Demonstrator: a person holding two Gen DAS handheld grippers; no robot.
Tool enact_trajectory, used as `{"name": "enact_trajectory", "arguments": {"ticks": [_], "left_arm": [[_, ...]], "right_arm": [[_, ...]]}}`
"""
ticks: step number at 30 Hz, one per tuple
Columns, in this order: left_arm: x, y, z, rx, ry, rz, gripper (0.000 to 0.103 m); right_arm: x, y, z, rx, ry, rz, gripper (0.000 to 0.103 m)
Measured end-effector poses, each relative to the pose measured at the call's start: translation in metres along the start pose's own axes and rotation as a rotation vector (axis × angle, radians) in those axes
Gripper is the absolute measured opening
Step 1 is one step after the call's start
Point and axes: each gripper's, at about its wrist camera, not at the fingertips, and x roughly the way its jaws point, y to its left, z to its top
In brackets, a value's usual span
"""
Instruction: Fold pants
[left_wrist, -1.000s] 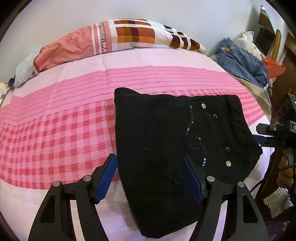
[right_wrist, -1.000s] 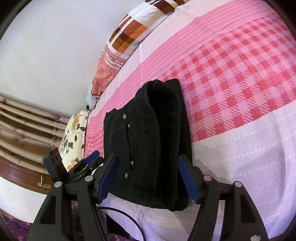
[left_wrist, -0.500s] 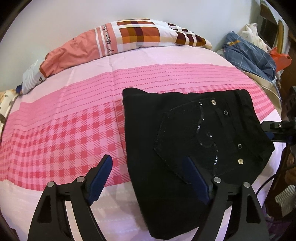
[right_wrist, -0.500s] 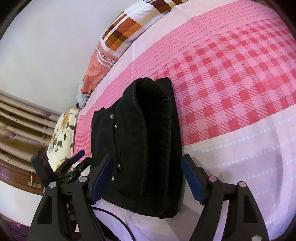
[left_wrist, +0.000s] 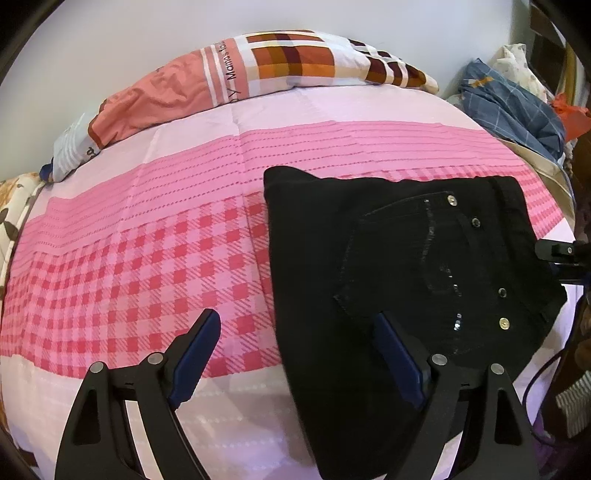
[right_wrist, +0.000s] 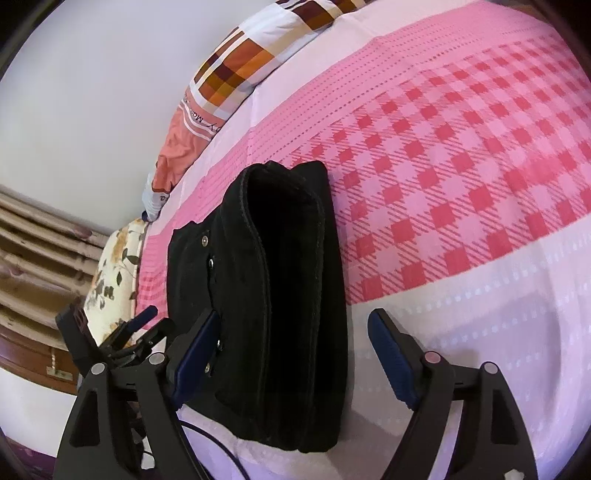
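I have both grippers hanging over the bed (left_wrist: 122, 229), angled down at the folded black pants (left_wrist: 388, 266).

My left gripper (left_wrist: 295, 354) has its jaws spread wide and opening further. Its blue pads (left_wrist: 195, 354) grip nothing: one sits above the pink checked bedspread, the other above the near part of the pants. From this view the pants lie flat on the bedspread, back pocket up, with metal studs (left_wrist: 504, 324) along the waistband side. I cannot tell whether the pad over the cloth touches it or hovers just above.

My right gripper (right_wrist: 291, 354) is also wide and opening. In its view the pants (right_wrist: 280, 295) lie between the two fingers as a thick folded stack, the fold edges facing me. The left pad (right_wrist: 195, 350) stands over the studded top layer near its edge, and I cannot tell if it touches; the right pad (right_wrist: 391, 354) is clear of the cloth, over the pale band of the bedspread. Neither pad presses on the pants.

A patterned pillow (left_wrist: 258, 70) lies at the far side of the bed by the wall. In the right view, the left gripper's fingers (right_wrist: 140, 325) show just beside the pants' left edge.
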Motion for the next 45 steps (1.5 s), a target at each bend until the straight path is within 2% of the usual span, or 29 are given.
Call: {"name": "enact_trajectory", "arguments": {"ticks": [6, 8, 14, 23, 27, 30, 32, 34, 37, 39, 41, 42, 43, 44, 45], "left_arm": [[0.008, 0.010, 0.001, -0.015, 0.018, 0.001, 0.087], [0.011, 0.013, 0.002, -0.021, 0.025, -0.004, 0.092], [0.018, 0.028, 0.003, -0.066, 0.047, -0.033, 0.096], [0.025, 0.039, 0.003, -0.092, 0.062, -0.134, 0.098], [0.032, 0.040, 0.008, -0.094, 0.084, -0.174, 0.099], [0.041, 0.040, 0.012, -0.107, 0.121, -0.259, 0.099], [0.043, 0.041, 0.013, -0.121, 0.114, -0.291, 0.099], [0.043, 0.040, 0.014, -0.113, 0.106, -0.357, 0.099], [0.046, 0.033, 0.018, -0.063, 0.123, -0.419, 0.099], [0.048, 0.026, 0.023, -0.013, 0.136, -0.424, 0.099], [0.050, 0.019, 0.025, 0.025, 0.142, -0.411, 0.099], [0.050, 0.016, 0.026, 0.036, 0.141, -0.411, 0.099], [0.050, 0.015, 0.027, 0.039, 0.137, -0.416, 0.099], [0.050, 0.014, 0.027, 0.039, 0.131, -0.418, 0.099], [0.049, 0.014, 0.026, 0.028, 0.115, -0.414, 0.099]], "right_arm": [[0.007, 0.006, 0.003, -0.023, 0.013, 0.006, 0.080], [0.009, 0.007, 0.002, -0.027, 0.021, 0.019, 0.082], [0.012, 0.011, 0.001, -0.060, 0.020, 0.030, 0.090], [0.012, 0.010, -0.002, -0.097, 0.010, 0.089, 0.098], [0.011, 0.004, 0.000, -0.080, 0.046, 0.133, 0.102], [0.010, 0.003, -0.001, -0.072, 0.046, 0.148, 0.102], [0.010, 0.001, 0.000, -0.062, 0.046, 0.155, 0.102], [0.010, 0.000, 0.002, -0.051, 0.053, 0.167, 0.102], [0.010, -0.003, 0.004, -0.036, 0.056, 0.179, 0.102], [0.012, 0.001, 0.005, -0.062, 0.055, 0.174, 0.102], [0.016, 0.005, 0.003, -0.086, 0.067, 0.177, 0.093], [0.018, 0.007, 0.002, -0.090, 0.070, 0.167, 0.077], [0.020, 0.005, 0.002, -0.083, 0.078, 0.159, 0.052], [0.023, 0.001, 0.002, -0.063, 0.087, 0.153, 0.040], [0.024, -0.003, 0.002, -0.044, 0.089, 0.170, 0.036]]}}
